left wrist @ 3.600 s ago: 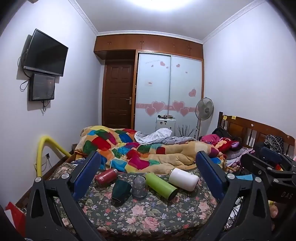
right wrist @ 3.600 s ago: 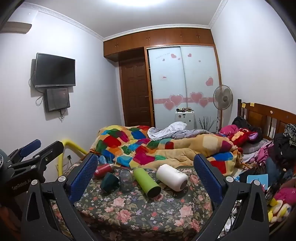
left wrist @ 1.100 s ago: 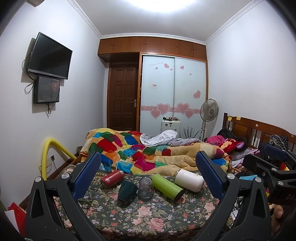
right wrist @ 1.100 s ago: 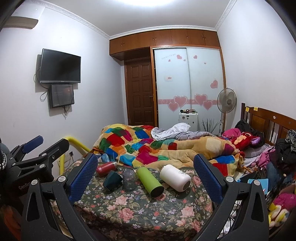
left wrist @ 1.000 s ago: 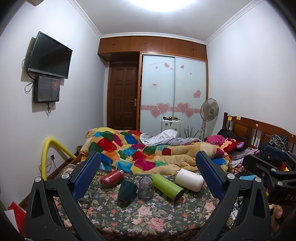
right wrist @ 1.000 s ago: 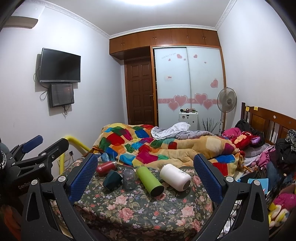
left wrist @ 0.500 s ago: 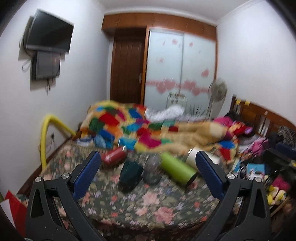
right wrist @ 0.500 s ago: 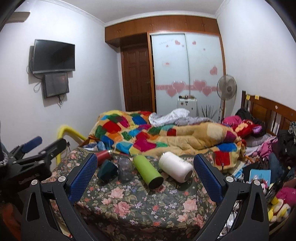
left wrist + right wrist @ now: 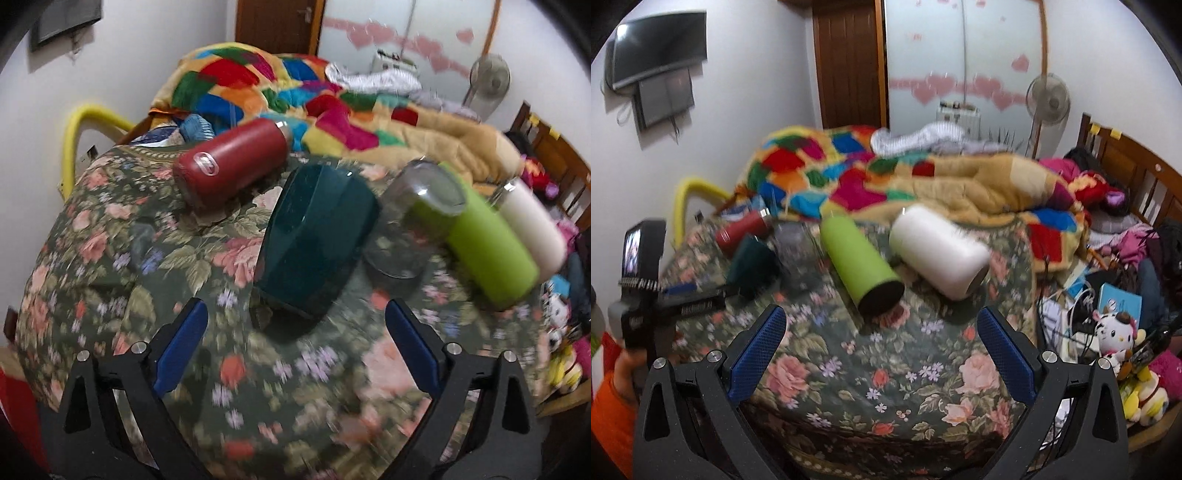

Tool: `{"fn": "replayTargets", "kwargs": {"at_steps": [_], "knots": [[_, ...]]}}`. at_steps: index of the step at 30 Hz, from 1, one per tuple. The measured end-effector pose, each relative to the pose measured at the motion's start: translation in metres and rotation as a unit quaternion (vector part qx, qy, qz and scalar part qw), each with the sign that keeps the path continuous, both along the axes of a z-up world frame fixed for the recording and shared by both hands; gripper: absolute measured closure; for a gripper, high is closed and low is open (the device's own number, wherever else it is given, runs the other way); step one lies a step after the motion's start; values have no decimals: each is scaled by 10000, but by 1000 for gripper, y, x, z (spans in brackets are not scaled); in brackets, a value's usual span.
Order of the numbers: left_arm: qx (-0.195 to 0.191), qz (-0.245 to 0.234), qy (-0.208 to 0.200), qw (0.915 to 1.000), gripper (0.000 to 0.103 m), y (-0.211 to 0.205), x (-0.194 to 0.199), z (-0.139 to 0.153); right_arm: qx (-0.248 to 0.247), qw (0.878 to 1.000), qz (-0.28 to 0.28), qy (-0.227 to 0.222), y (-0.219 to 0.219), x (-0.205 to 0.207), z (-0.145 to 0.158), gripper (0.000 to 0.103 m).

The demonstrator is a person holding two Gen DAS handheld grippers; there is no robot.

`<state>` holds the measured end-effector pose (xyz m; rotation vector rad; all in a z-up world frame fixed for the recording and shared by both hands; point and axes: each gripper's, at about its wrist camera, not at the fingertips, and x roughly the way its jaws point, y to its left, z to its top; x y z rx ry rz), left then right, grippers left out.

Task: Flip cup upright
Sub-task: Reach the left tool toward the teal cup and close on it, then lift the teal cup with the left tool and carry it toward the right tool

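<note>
A dark teal cup point(image 9: 314, 240) stands upside down on the floral bedspread point(image 9: 110, 258), its base tilted away from me. It also shows in the right wrist view point(image 9: 751, 264). My left gripper point(image 9: 295, 343) is open and empty, just short of the cup, its blue fingers point(image 9: 181, 343) wider than the cup. It shows from the side in the right wrist view point(image 9: 690, 295). My right gripper point(image 9: 882, 350) is open and empty, a little back from the green bottle point(image 9: 860, 266).
A red bottle point(image 9: 232, 162), an upside-down clear glass point(image 9: 413, 225), a green bottle point(image 9: 484, 240) and a white bottle point(image 9: 532, 225) lie or stand around the cup. A patchwork quilt point(image 9: 886, 177) is behind. Clutter and toys point(image 9: 1115, 332) lie right of the bed.
Both grippers have moved forward and tipped down toward the bedspread. The left one has closed in on the teal cup, which now fills the view. The cups and bottles have not moved.
</note>
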<state>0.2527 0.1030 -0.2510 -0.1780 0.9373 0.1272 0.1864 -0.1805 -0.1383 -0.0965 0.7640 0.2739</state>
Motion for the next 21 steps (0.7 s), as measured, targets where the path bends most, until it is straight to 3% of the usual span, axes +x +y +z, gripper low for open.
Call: {"fn": "replayTargets", "kwargs": {"at_steps": [9, 16, 21], "knots": [[594, -498, 122, 9969, 11, -9, 46, -27, -293, 9988, 280, 283, 24, 22, -22, 0], [553, -695, -53, 9960, 27, -10, 59, -31, -309, 9980, 469, 292, 38, 33, -26, 0], [632, -589, -141, 9962, 30, -11, 61, -30, -369, 9974, 539, 300, 43, 31, -30, 0]]}}
